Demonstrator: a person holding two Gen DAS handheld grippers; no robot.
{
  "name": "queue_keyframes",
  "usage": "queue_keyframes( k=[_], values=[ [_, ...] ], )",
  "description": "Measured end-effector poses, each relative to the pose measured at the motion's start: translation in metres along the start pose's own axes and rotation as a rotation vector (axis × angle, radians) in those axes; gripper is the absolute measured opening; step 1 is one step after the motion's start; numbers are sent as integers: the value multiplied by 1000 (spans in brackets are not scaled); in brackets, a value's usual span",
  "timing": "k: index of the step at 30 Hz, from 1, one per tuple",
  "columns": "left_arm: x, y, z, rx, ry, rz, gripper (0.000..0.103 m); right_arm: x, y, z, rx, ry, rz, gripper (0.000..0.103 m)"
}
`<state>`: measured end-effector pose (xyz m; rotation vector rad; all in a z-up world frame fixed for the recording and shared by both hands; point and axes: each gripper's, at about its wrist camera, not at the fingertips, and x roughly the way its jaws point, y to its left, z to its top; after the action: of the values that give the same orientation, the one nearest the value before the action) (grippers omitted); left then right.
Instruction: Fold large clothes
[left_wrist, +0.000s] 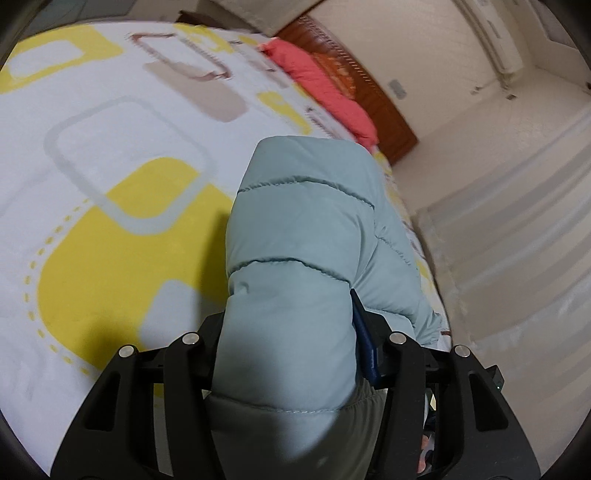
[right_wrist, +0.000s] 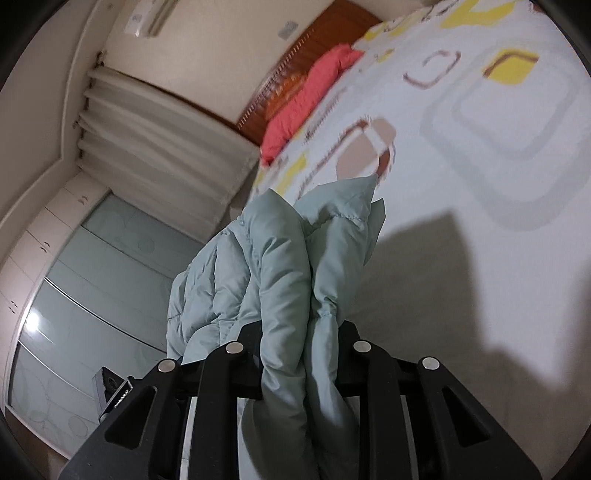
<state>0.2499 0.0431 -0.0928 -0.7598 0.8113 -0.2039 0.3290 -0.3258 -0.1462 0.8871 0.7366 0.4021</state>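
The pale blue-green quilted puffer jacket (left_wrist: 295, 258) is lifted above the bed, pinched at two places. In the left wrist view a thick, rounded fold of it fills the gap of the left hand-held gripper (left_wrist: 291, 354), whose black fingers (left_wrist: 373, 332) press on the padding from both sides, so it is gripping the jacket. In the right wrist view the right hand-held gripper (right_wrist: 299, 354) clamps a narrower, bunched ridge of the same jacket (right_wrist: 280, 266), the cloth spilling up and away to the left of it.

Below lies the bed, spread with a white sheet printed with yellow and grey rounded squares (left_wrist: 110, 166). At its far end a coral-pink pillow (left_wrist: 325, 85) lies against a carved brown wooden headboard (left_wrist: 373, 92). Cream pleated curtains (right_wrist: 155, 147) hang beside the bed.
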Motion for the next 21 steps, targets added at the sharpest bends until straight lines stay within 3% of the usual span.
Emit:
queue_keyframes(
  k=[5, 11, 14, 16, 17, 21],
  values=[
    [16, 40, 0, -68, 36, 22, 54, 28, -18, -14, 15, 57, -54, 23],
    [22, 50, 0, -69, 47, 9, 58, 31, -21, -16, 12, 68, -61, 24],
    [18, 53, 3, -70, 67, -21, 62, 29, -19, -13, 6, 80, -68, 35],
    [10, 54, 5, -77, 79, -30, 68, 33, -17, -5, -1, 86, -81, 49],
    [6, 55, 8, -84, 74, -36, 73, 28, -16, -1, -5, 72, -82, 61],
    [-2, 52, 25, -90, 28, -50, 78, 18, -18, 16, 16, 20, -65, 65]
  ],
)
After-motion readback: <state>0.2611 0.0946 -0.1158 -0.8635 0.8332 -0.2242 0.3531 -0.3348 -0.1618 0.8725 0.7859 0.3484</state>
